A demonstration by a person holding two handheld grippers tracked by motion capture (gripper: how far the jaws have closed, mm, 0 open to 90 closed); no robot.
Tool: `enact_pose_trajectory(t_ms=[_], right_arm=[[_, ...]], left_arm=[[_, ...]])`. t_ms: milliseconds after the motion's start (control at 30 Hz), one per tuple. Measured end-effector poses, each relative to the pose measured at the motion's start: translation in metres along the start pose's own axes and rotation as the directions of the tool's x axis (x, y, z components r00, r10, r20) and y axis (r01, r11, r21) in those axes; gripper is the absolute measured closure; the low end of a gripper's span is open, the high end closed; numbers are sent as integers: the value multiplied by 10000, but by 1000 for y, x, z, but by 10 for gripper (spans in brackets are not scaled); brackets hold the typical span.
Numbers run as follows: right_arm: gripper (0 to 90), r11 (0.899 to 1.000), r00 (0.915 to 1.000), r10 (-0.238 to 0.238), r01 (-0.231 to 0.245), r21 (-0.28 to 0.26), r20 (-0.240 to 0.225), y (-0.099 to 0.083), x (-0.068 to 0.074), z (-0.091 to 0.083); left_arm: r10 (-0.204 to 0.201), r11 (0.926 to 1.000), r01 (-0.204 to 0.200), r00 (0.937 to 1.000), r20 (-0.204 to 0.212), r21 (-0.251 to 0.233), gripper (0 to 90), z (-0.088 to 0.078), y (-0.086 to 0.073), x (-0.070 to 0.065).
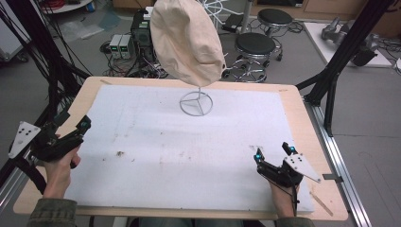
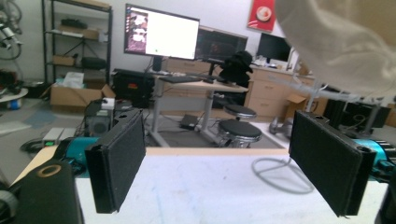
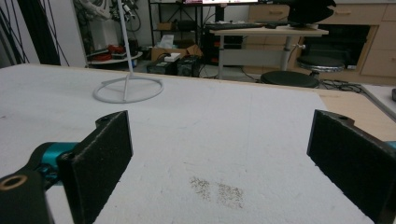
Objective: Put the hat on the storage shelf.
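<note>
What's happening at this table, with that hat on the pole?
A person sits at the table holding a two-jaw gripper in each hand. The left gripper and right gripper rest near the table's near corners, jaws open and holding nothing. A cream hat sits on a wire stand at the far side, untouched.

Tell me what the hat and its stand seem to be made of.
The hat looks like soft cream cotton or canvas cloth: matte, with creases and a stitched seam near its lower edge. The stand seems to be thin metal wire, pale grey or white-coated: a slim upright rod on a ring base with spokes. Whether it is painted cannot be told.
</note>
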State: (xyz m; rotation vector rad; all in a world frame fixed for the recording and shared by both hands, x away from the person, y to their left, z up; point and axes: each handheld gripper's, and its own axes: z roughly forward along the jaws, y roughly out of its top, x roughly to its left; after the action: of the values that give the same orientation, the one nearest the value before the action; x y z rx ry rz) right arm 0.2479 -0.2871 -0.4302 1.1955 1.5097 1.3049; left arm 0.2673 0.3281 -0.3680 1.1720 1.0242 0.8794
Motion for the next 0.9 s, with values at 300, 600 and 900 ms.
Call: enact_pose_trajectory(t_ms=[300, 600, 900], right_arm=[[58, 9997, 9997, 216, -215, -136, 79, 0, -1, -1], [58, 9988, 9989, 433, -429, -220, 157, -1, -3, -1], [58, 9996, 9996, 261, -262, -142, -93, -1, -2, 1]], left_arm=[[-15, 9997, 26, 9987, -508, 230, 204, -5, -38, 0], [99, 9995, -70, 9952, -973, 310, 215, -7, -52, -1], [-221, 9992, 266, 9905, -1360, 313, 212, -16, -57, 1]])
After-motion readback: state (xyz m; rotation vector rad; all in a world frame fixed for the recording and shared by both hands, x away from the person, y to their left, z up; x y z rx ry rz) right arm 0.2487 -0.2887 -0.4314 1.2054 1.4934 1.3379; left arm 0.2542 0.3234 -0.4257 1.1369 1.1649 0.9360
